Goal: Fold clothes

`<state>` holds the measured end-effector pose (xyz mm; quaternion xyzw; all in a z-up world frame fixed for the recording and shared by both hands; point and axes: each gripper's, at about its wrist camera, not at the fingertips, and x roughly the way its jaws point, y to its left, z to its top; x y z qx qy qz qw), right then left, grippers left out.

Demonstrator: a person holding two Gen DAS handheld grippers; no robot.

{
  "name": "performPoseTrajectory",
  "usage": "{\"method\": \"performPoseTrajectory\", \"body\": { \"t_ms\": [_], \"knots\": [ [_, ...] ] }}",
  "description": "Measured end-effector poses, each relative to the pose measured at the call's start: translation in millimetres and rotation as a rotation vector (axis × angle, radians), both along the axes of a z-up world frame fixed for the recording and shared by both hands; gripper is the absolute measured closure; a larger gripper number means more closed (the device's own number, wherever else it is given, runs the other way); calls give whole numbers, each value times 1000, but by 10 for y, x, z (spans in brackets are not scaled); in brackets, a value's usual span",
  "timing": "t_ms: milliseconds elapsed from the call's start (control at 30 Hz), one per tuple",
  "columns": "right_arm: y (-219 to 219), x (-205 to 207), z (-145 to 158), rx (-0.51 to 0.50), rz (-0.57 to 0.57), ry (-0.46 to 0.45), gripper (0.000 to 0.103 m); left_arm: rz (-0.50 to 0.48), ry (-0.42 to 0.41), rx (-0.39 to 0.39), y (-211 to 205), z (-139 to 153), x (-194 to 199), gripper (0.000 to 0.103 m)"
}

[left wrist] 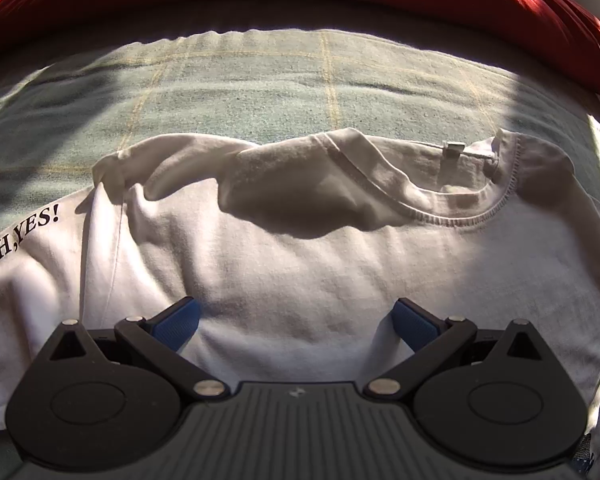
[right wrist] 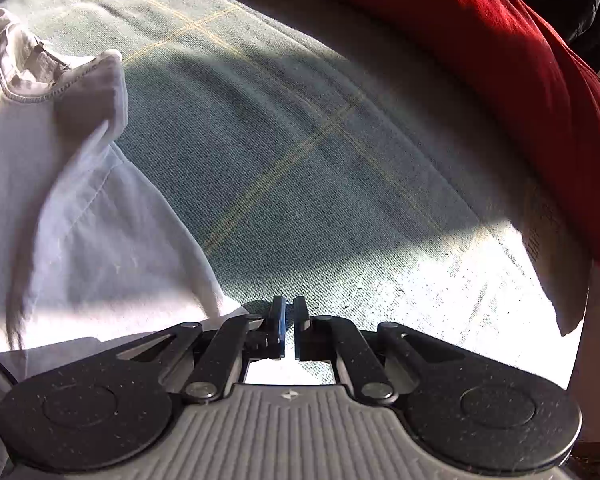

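White T-shirt (left wrist: 300, 264) lies rumpled on the green blanket (left wrist: 236, 92); left gripper (left wrist: 296, 320) spread above it, right gripper (right wrist: 289, 330) pinched empty; neckline needs smoothing.

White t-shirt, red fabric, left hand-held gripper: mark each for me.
white t-shirt (left wrist: 340, 272): left wrist view, on the flat chest area below the collar.
red fabric (right wrist: 500, 60): right wrist view, on its sunlit folded bulk.
left hand-held gripper (left wrist: 296, 320): left wrist view, midway between the blue fingertips.
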<state>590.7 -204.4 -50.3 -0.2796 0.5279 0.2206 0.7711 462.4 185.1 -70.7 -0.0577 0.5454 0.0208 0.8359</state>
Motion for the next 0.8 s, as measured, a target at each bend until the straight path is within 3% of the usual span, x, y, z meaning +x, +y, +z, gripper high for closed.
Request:
{"method": "performPoseTrajectory", "body": {
  "t_ms": [100, 200, 300, 333, 433, 467, 533, 600, 800],
  "knots": [
    [-111, -78, 182, 146, -26, 12, 85, -4, 0, -5, 8, -6, -1, 1],
    [-191, -201, 235, 151, -43, -4, 68, -6, 2, 0, 2, -7, 13, 1],
    [-406, -318, 183, 167, -120, 13, 66, -1, 1, 5, -10, -12, 16, 1],
    [-500, -370, 153, 185, -155, 27, 55, 0, 0, 9, -17, -16, 14, 1],
    [-734, -512, -28, 242, -240, 67, 40, 11, 0, 15, -28, -28, 23, 1],
    [-799, -553, -76, 273, -260, 57, 35, 17, 0, 15, -28, -31, 26, 1],
    [-908, -591, -155, 332, -302, 37, 15, 28, 4, 21, -37, -29, 33, 0],
    [-954, -580, -207, 356, -351, 19, 5, 36, 13, 32, -57, -20, 45, 1],
    [-1014, -681, -12, 396, -397, -8, 3, 14, 3, 72, -313, 153, -22, 1]
  ]
}}
